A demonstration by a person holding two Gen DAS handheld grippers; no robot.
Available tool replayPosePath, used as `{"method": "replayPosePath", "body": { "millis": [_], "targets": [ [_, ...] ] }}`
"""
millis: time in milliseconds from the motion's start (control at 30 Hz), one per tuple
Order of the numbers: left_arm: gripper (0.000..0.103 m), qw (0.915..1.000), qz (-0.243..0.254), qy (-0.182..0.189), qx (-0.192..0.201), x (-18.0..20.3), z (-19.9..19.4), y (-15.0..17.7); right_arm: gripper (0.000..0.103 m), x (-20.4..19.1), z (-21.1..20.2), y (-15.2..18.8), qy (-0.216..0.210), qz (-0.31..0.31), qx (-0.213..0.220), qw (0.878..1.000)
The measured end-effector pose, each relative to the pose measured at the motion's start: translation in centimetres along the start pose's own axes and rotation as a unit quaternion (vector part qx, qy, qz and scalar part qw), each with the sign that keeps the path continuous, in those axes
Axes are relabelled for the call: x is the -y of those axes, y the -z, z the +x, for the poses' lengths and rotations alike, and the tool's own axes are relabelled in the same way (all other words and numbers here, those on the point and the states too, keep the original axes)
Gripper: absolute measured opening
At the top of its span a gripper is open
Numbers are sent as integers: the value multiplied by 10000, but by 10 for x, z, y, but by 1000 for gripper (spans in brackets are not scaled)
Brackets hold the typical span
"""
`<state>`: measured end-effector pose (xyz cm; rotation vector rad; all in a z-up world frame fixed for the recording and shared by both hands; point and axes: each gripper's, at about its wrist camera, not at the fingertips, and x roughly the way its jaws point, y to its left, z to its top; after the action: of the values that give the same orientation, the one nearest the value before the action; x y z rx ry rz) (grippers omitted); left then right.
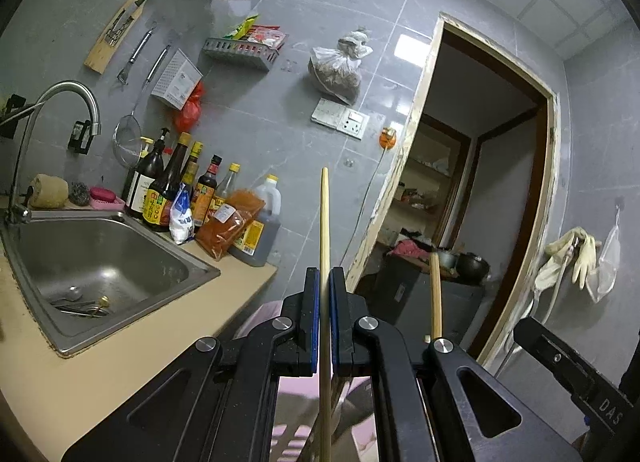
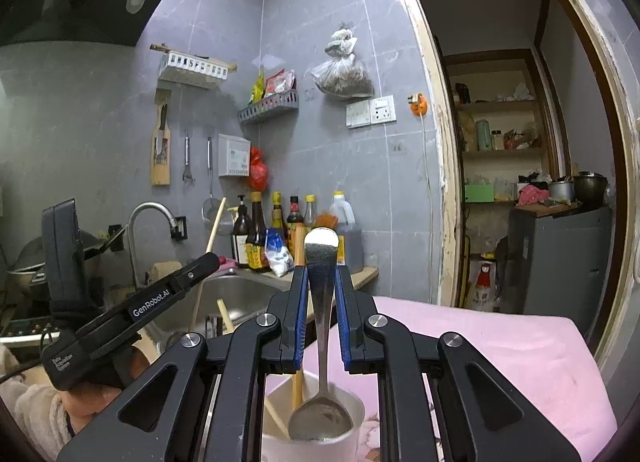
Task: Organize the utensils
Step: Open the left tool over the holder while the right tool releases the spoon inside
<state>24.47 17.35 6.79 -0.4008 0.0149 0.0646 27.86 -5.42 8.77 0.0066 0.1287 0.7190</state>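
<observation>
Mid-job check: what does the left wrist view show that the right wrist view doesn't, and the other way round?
Only the left wrist view: the sink's basin with utensils lying in it, and rubber gloves hanging on the wall.
Only the right wrist view: the right gripper shut on a metal spoon, bowl down in a white cup, and pantry shelves.
Both: the left gripper shut on a chopstick, sauce bottles, the faucet.

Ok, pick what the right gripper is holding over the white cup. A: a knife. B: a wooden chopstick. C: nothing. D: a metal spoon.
D: the right gripper is shut on the handle of a metal spoon, whose bowl hangs down into the white cup.
</observation>
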Motion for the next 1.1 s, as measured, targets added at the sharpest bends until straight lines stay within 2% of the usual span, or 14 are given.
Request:
{"method": "replayPosePath", "body": {
  "millis": [67, 167, 400, 567, 700, 833, 900, 1033, 1100],
  "targets": [
    [3, 9998, 138, -68, -94, 3, -3, 2, 11, 1, -1, 1, -27, 42, -62, 10000],
    [3, 9981, 368, -155, -470, 7, -6, 8, 12, 6, -2, 5, -106, 169, -232, 9995],
    [3, 9931, 378, -69, -1112, 5, -10, 21, 13, 10, -5, 16, -241, 368, -550, 9975],
    [6, 9912, 476, 18, -1232, 12, -20, 22, 23, 11, -11, 16, -277, 498, -546, 9969],
    [11, 9901, 614, 24, -1263, 22, -28, 19, 24, 12, -21, 11, -260, 557, -426, 9972],
    [29, 9900, 715, 41, -1217, 32, -35, 14, 27, 17, -32, 5, -195, 606, -317, 9975],
    [33, 9900, 751, 77, -1188, 39, -39, 12, 30, 20, -38, 1, -139, 608, -269, 9977],
    [48, 9896, 883, 92, -1133, 51, -45, 6, 49, 28, -55, -4, 3, 607, -184, 9980],
    [58, 9899, 907, 140, -1085, 58, -49, 5, 51, 32, -65, -7, 102, 572, -170, 9982]
  ]
}}
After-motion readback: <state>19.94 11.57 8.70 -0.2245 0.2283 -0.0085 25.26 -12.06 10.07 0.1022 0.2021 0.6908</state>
